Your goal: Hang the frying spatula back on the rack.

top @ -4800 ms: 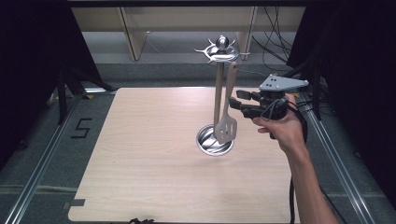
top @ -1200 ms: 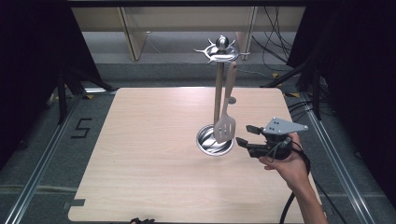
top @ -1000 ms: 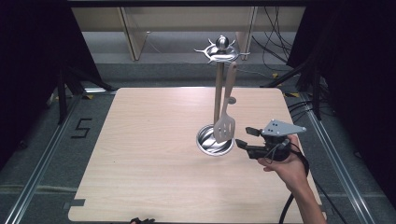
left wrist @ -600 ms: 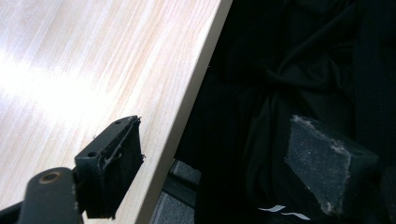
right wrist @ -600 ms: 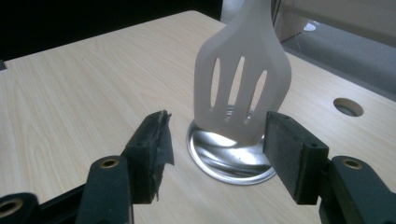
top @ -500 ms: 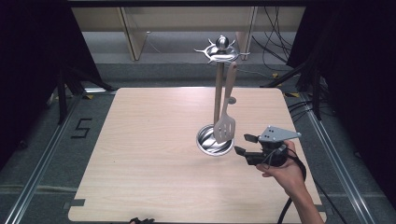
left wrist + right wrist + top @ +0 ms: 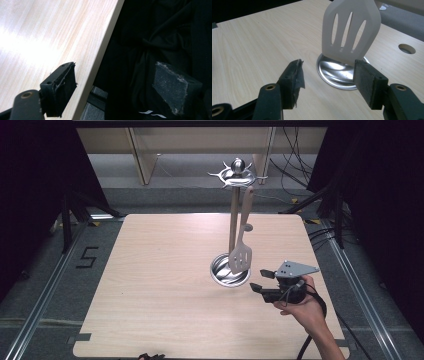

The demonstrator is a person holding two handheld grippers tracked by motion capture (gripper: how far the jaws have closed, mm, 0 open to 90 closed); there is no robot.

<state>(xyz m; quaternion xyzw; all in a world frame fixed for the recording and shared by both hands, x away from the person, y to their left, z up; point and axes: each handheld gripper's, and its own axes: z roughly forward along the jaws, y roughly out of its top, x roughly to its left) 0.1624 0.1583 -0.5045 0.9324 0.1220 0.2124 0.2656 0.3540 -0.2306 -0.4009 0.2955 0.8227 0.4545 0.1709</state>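
Observation:
A metal utensil stand (image 7: pixel 234 215) rises from a round shiny base (image 7: pixel 222 270) right of the table's middle. A pale slotted spatula (image 7: pixel 241 255) hangs from a hook at the stand's top, its blade just above the base. My right gripper (image 7: pixel 261 281) is held level by a hand (image 7: pixel 302 309) just right of the base, pointing left, open and empty. In the right gripper view the spatula blade (image 7: pixel 350 32) and base (image 7: pixel 337 72) lie just beyond the pads (image 7: pixel 367 85). My left gripper (image 7: pixel 117 75) stands open over the table's edge (image 7: pixel 100 62), nothing between its pads.
The wooden table (image 7: pixel 165 285) has a small round hole (image 7: pixel 407 48) beyond the base. Dark cloth (image 7: pixel 160 32) hangs beside the table's edge. Metal rails and cables run on the floor around the table, and wooden legs stand behind it.
Since the earliest frame my right gripper has left the spatula's handle and come down toward the near edge. Over the last second it drifted slightly nearer. The spatula still hangs.

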